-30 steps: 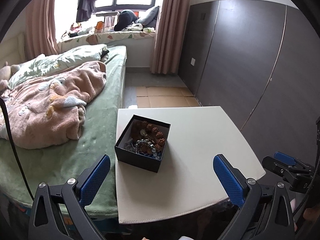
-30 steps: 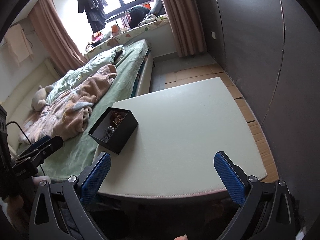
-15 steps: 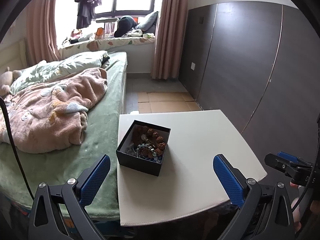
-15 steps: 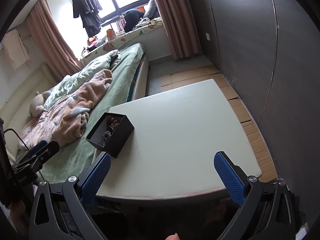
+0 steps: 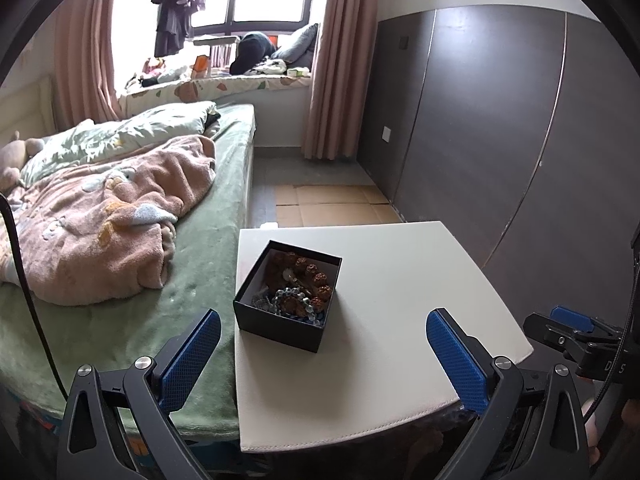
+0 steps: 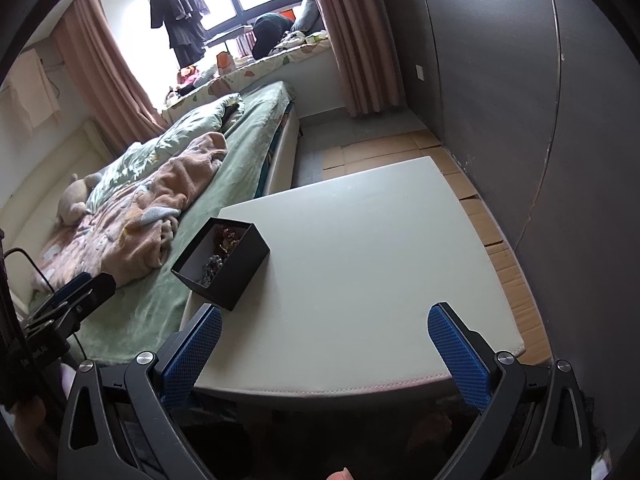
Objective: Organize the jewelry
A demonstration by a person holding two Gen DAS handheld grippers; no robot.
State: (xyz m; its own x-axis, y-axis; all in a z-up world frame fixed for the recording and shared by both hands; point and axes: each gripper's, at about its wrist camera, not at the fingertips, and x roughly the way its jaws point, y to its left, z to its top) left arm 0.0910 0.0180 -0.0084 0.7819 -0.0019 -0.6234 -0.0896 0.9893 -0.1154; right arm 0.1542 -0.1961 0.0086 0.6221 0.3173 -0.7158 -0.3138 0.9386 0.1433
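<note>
A black open box sits near the left edge of a white table. It holds brown bead bracelets and silvery-blue beads. The box also shows in the right wrist view. My left gripper is open and empty, held back above the table's front edge, just short of the box. My right gripper is open and empty above the table's front edge, to the right of the box. The right gripper's tip shows at the right in the left wrist view.
A bed with a green cover and a pink blanket adjoins the table's left side. A dark wardrobe wall stands to the right. Cardboard sheets lie on the floor beyond the table.
Both grippers have drawn back and risen slightly from the table; the box looks a little smaller and farther in both views. Both stay open and empty.
</note>
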